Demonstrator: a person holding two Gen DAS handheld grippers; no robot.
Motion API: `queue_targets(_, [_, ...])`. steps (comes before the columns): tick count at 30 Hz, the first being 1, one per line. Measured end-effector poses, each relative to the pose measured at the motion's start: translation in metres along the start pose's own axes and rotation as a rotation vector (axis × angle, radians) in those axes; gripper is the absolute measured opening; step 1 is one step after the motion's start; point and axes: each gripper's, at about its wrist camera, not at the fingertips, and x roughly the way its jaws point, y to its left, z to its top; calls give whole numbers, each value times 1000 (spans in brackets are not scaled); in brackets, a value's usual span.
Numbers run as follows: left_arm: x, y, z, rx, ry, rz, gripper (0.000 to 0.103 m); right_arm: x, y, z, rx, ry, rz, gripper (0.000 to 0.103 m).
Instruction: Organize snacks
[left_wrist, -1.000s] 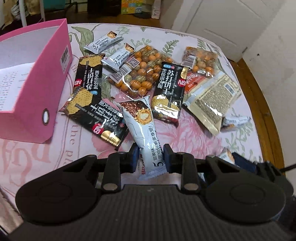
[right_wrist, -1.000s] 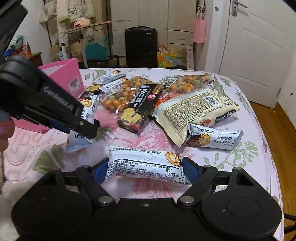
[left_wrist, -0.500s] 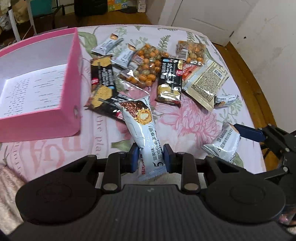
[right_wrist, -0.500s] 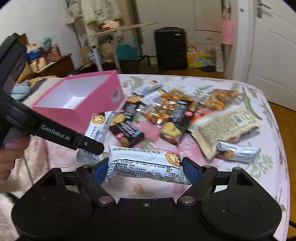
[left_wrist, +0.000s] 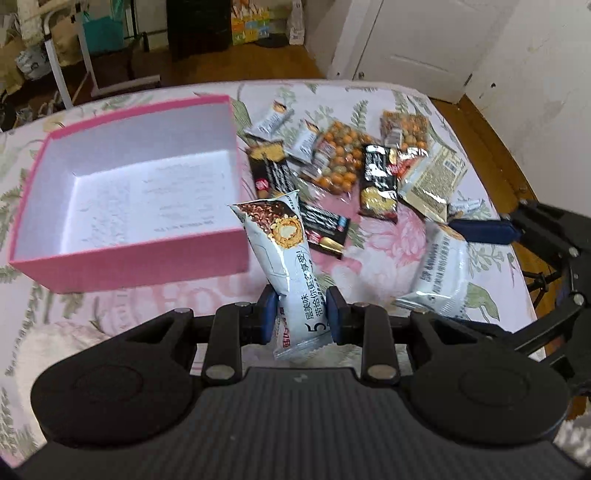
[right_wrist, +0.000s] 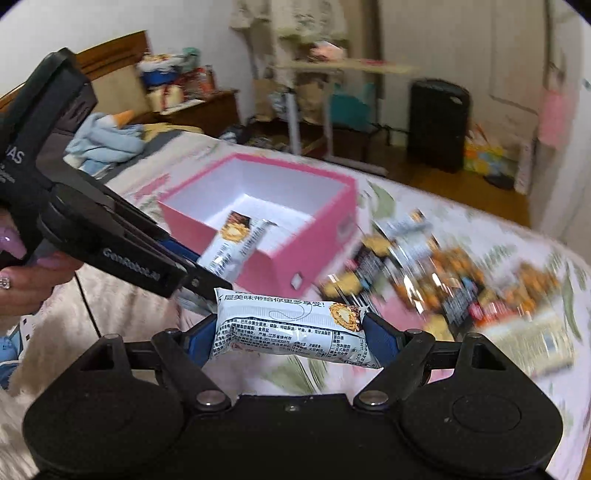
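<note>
My left gripper (left_wrist: 300, 317) is shut on a white snack bar packet (left_wrist: 284, 258), held upright above the bedspread, next to the near right corner of the open pink box (left_wrist: 129, 264). The box shows only a printed sheet on its white floor. My right gripper (right_wrist: 290, 338) is shut on a second white snack bar packet (right_wrist: 291, 332), held crosswise by its ends; it also shows in the left wrist view (left_wrist: 439, 280). In the right wrist view the left gripper (right_wrist: 199, 275) holds its packet (right_wrist: 232, 245) in front of the pink box (right_wrist: 325, 236).
A heap of snacks lies right of the box: black cracker packets (left_wrist: 378, 181), clear bags of coated peanuts (left_wrist: 340, 162), a beige packet (left_wrist: 436, 181), small white bars (left_wrist: 271, 122). The floral bedspread (left_wrist: 373, 258) ends at a wooden floor (left_wrist: 495, 140) on the right.
Both grippers have lifted and swung left toward the pink box, each keeping its packet. The box now fills more of both views and the snack heap sits farther right.
</note>
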Motion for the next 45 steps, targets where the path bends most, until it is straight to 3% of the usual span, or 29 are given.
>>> queue_targets(5, [-14,31,14,7,-25,-12,27,19,19,34,-141,-38,23,86])
queue_targets(9, [-12,65,33,-10,-29,-9,27,54,21,62,-263,-9,28,86])
queue_targets(17, [35,119,76,18,-113,-35,27,140,10,100,-487,53,60,86])
queue_targets(23, [95,156,103,-18,-61,-120,25,199,11,120,-634,166,85,86])
queue_targets(28, [138,172,112,-53,4,-92,24,242,18,120,-752,272,71,86])
queue_targets(31, [152,175,111,-70,42,-88,24,255,20,120,-743,341,124,88])
queue_targets(34, [152,177,108,-95,37,-97,24,253,20,120,-714,348,146,91])
queue_targets(37, [141,176,106,-107,21,-115,28,236,16,119,-661,296,127,91])
queue_targets(42, [109,165,98,-70,-23,-83,30,168,-2,115,-463,141,135,91])
queue_targets(45, [85,155,88,-43,-40,-70,33,124,-11,96,-377,79,55,91])
